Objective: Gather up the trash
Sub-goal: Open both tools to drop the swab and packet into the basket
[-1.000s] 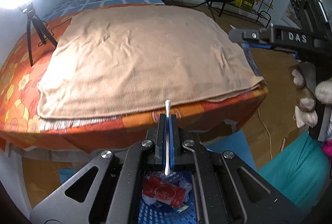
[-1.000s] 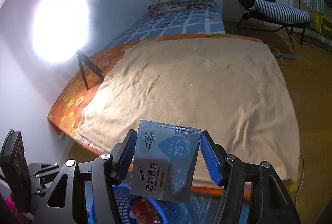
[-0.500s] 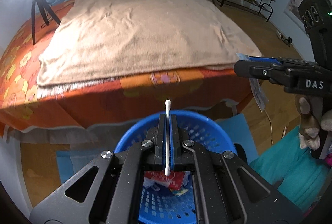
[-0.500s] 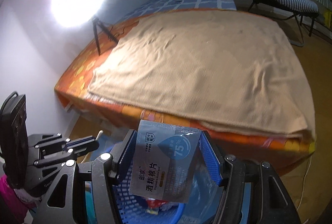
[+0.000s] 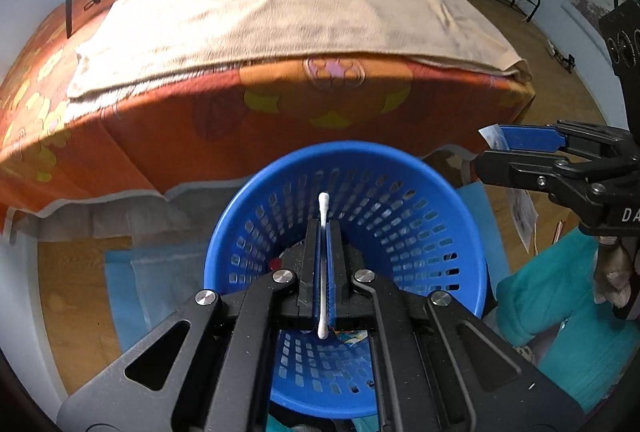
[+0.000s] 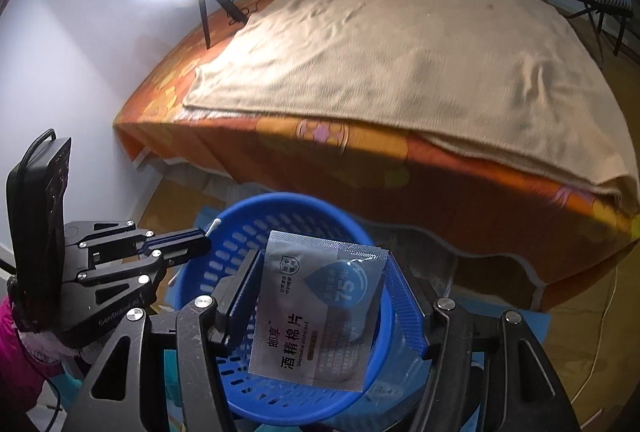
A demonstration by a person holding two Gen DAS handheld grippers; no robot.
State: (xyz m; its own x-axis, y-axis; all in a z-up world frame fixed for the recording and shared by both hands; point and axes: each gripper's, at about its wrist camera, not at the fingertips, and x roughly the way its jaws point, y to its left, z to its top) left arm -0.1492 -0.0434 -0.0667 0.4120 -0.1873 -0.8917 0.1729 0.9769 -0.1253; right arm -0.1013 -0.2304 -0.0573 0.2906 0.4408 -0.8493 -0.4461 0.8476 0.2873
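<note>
Trash, two pieces carried but not yet dropped: cotton swab (image 5: 323, 264) clamped in the closed left gripper (image 5: 323, 232), alcohol-pad sachet (image 6: 320, 312) pinched in the right gripper (image 6: 322, 296), both held over the blue basket (image 5: 440, 199), where some wrappers are already seen.

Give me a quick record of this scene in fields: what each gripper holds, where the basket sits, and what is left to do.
left gripper: shut on cotton swab, above basket
right gripper: shut on wipe packet, above basket
basket: blue, on floor before bed, some trash inside
left to do: drop both items in
</note>
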